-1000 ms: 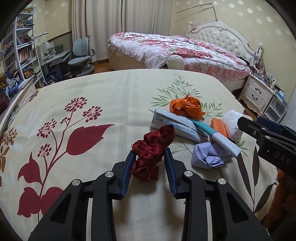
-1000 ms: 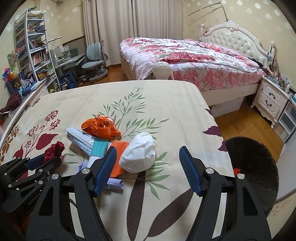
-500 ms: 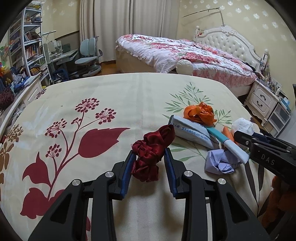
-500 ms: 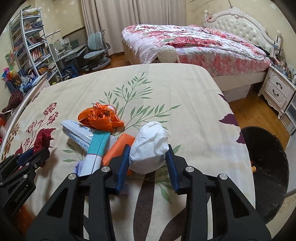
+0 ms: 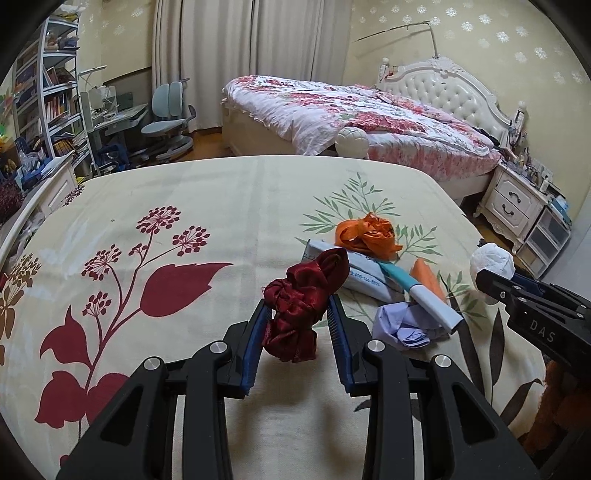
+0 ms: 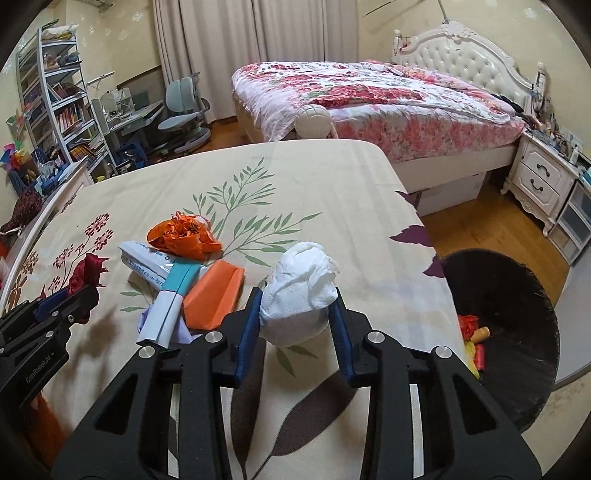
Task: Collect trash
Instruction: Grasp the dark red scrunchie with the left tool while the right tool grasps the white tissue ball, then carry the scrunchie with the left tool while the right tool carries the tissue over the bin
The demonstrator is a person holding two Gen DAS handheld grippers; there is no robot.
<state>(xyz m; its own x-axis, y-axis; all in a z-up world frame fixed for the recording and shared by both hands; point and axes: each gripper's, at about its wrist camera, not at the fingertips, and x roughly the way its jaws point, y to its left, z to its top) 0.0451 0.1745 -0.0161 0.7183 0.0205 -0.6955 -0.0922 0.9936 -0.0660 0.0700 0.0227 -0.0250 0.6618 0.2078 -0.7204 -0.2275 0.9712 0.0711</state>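
Cream wallpaper [image 5: 480,33] dotted with pale flowers backs a white tufted headboard [image 6: 465,62] at 1 o'clock, its bed [image 6: 369,96] under a pink floral quilt, closed curtains [image 5: 258,55] at 12, a bookshelf [image 6: 55,99], desk [image 5: 122,118] and blue-grey chair [image 6: 184,107] at 10, a white nightstand [image 6: 543,181] on wood floor [image 6: 491,229] at 2.

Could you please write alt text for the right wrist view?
The right gripper has just closed its fingers on a crumpled white wad above a floral bedspread. Left lie orange, white and teal scraps; right, a black bin.
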